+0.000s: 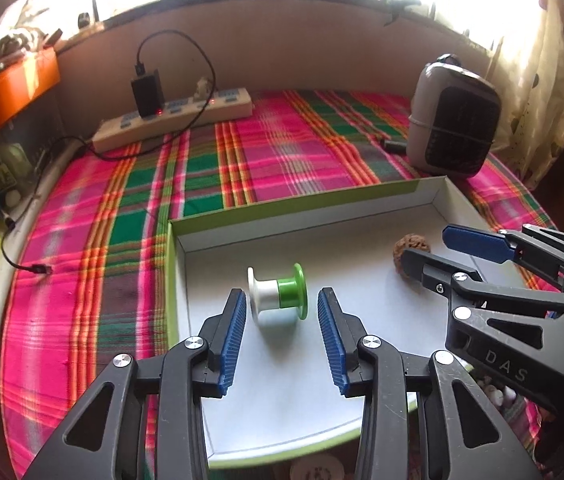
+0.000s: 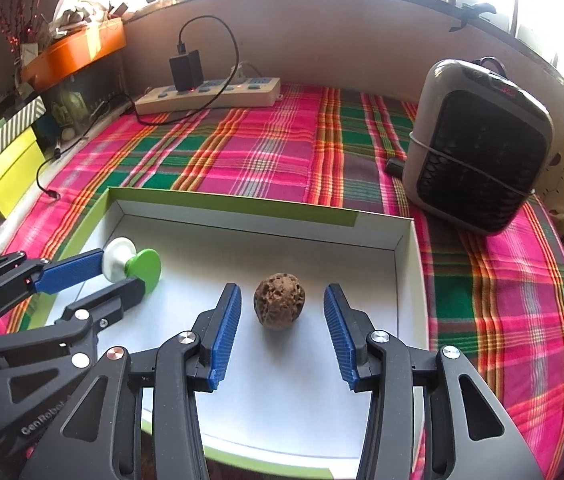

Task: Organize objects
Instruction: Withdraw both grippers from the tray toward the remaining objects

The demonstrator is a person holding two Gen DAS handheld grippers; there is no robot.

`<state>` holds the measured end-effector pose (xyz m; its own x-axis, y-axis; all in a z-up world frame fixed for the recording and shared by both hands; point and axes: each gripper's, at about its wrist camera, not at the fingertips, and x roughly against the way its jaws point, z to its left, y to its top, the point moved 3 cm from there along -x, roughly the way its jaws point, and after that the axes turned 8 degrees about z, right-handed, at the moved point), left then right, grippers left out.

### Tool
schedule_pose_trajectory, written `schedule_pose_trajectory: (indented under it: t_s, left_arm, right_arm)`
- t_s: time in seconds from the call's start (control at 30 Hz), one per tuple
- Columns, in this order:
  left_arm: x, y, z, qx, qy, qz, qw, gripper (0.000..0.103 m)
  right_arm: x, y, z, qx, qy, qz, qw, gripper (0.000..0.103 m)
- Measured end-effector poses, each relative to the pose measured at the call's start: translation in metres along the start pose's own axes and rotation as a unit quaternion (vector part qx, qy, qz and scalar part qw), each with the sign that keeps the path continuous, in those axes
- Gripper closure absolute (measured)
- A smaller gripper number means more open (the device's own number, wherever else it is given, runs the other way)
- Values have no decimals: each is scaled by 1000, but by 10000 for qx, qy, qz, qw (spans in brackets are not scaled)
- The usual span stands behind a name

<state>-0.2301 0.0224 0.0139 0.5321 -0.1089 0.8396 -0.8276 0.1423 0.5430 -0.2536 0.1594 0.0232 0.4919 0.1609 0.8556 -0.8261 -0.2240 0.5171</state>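
Hovering: both grippers over the tray, neither touching anything
left gripper (image 1: 282, 332): jaws apart, blue ribbed pads either side of the spool line — spool just ahead of the tips, no contact
right gripper (image 2: 282, 332): jaws spread wide, brown ball sits between and slightly ahead of the fingertips, not clamped
spool (image 1: 280, 295): white-and-green, lying on its side on the tray floor, left half of the tray
brown ball (image 2: 279, 303): rough, pitted surface, resting on the tray floor right of the spool, well apart from it
tray (image 1: 242, 210): shallow white box with green outer walls, sits on the plaid cloth (image 1: 130, 184)
background: power strip (image 1: 170, 118) with a black charger plugged in at the far edge; small grey heater (image 2: 477, 146) at right — both off the tray
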Motion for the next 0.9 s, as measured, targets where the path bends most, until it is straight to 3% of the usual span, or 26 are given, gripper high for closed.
schedule_pose_trajectory:
  t_s: [0.53,0.67,0.9]
  left_arm:
    - [62,-44,18,357,76,-504,9981,63]
    - [70,-62,27,496,182,-491,9974,63]
    - [75,-92,32,726,33,-418,9965,62]
  right_arm:
    - [57,-34,-4,-133,146,-531,9984,54]
    - [70,-46,-4,-129,158,-674,9975,53]
    - [82,-73,-9,-273,145,-727,9969,53]
